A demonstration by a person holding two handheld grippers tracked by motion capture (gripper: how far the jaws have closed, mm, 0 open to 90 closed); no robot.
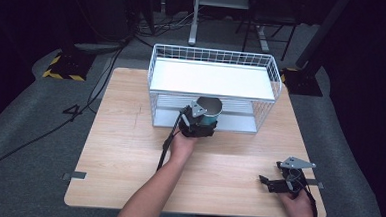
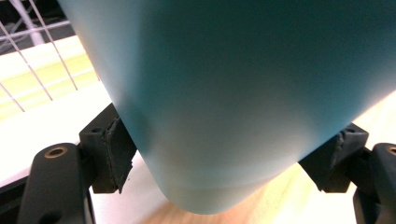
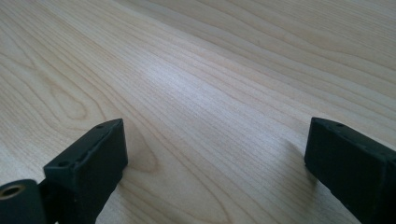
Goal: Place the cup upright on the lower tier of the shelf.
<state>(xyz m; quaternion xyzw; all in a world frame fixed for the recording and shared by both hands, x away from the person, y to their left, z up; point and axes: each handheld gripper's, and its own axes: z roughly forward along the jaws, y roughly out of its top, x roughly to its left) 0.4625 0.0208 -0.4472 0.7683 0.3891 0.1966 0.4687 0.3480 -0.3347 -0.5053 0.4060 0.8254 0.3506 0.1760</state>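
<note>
Teal cup [image 1: 210, 113] at frame centre, clamped between left gripper [image 1: 196, 122] jaws before wire rack [image 1: 277, 83]; cup interior indistinct. Right gripper [image 1: 283, 182], lower right, held spread wide above table [image 1: 118, 149].

Wooden table [image 1: 128, 150] bearing white wire rack [image 1: 213, 64]

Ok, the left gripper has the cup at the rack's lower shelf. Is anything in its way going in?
Nothing visible. The left gripper holds the teal cup at the open front of the wire rack, and the lower shelf behind it looks bare.
</note>
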